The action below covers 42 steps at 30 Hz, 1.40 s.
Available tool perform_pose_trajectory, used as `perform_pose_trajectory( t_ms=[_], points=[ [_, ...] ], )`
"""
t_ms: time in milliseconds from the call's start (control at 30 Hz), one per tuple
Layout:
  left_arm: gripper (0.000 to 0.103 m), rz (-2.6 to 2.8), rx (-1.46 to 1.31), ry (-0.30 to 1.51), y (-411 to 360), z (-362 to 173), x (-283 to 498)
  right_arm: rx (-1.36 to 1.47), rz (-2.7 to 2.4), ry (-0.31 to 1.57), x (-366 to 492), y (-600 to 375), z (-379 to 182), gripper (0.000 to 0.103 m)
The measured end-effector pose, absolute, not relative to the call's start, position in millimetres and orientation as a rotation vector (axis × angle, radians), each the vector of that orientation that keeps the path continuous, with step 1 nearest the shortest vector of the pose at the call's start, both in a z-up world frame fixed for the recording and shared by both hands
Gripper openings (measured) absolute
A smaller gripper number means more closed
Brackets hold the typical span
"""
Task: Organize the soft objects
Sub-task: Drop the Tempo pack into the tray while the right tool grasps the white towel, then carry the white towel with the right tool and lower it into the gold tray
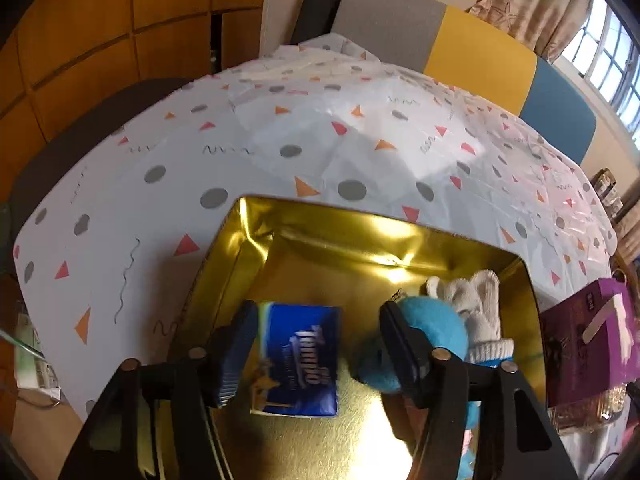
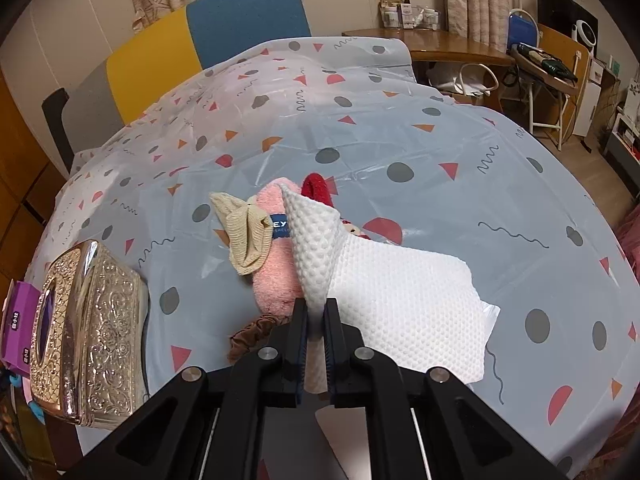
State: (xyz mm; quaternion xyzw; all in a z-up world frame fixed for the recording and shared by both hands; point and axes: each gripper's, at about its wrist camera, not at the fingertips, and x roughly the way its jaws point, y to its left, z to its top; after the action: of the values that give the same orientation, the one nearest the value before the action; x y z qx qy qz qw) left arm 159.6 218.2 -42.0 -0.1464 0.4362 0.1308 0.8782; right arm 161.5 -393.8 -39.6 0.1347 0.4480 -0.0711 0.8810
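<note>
In the left wrist view my left gripper (image 1: 316, 356) is open above a gold-lined box (image 1: 352, 240). A blue Tempo tissue pack (image 1: 298, 360) lies between the fingers; I cannot tell if a pad touches it. A blue plush ball (image 1: 432, 332) and a white knit glove (image 1: 476, 304) lie in the box at the right. In the right wrist view my right gripper (image 2: 316, 316) is shut on a fold of a white dimpled cloth (image 2: 400, 300). Beyond it lie a pink plush toy (image 2: 276, 272), a beige sock (image 2: 248, 236), a red soft item (image 2: 316, 188) and a brown scrunchie (image 2: 248, 336).
A patterned plastic tablecloth (image 2: 400, 140) covers the table. An ornate silver tissue box (image 2: 88, 328) stands at the left, with a purple box (image 2: 16, 324) beside it; the purple box also shows in the left wrist view (image 1: 584, 340). Chairs (image 2: 244, 20) stand at the far edge.
</note>
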Motion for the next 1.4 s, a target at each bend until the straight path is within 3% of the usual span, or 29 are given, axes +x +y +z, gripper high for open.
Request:
perform_pose_trajectory(
  t_ms=[167, 500, 1000, 1400],
  points=[
    [0.083, 0.304, -0.25, 0.806, 202.8, -20.2, 130.5, 0.281, -0.157, 0.925, 161.2, -394.9, -38.9, 0.006],
    [0.084, 0.211, -0.17, 0.76, 152.5, -7.8, 76.3, 0.293, -0.142, 0.895, 158.9, -394.4, -33.7, 0.006],
    [0.087, 0.138, -0.106, 0.767, 117.8, -8.8, 57.0, 0.449, 0.003, 0.85, 155.6, -394.7, -23.1, 0.006],
    [0.087, 0.129, -0.12, 0.785, 119.9, -16.3, 53.7, 0.382, 0.318, 0.639, 147.7, -290.4, 92.8, 0.006]
  ],
)
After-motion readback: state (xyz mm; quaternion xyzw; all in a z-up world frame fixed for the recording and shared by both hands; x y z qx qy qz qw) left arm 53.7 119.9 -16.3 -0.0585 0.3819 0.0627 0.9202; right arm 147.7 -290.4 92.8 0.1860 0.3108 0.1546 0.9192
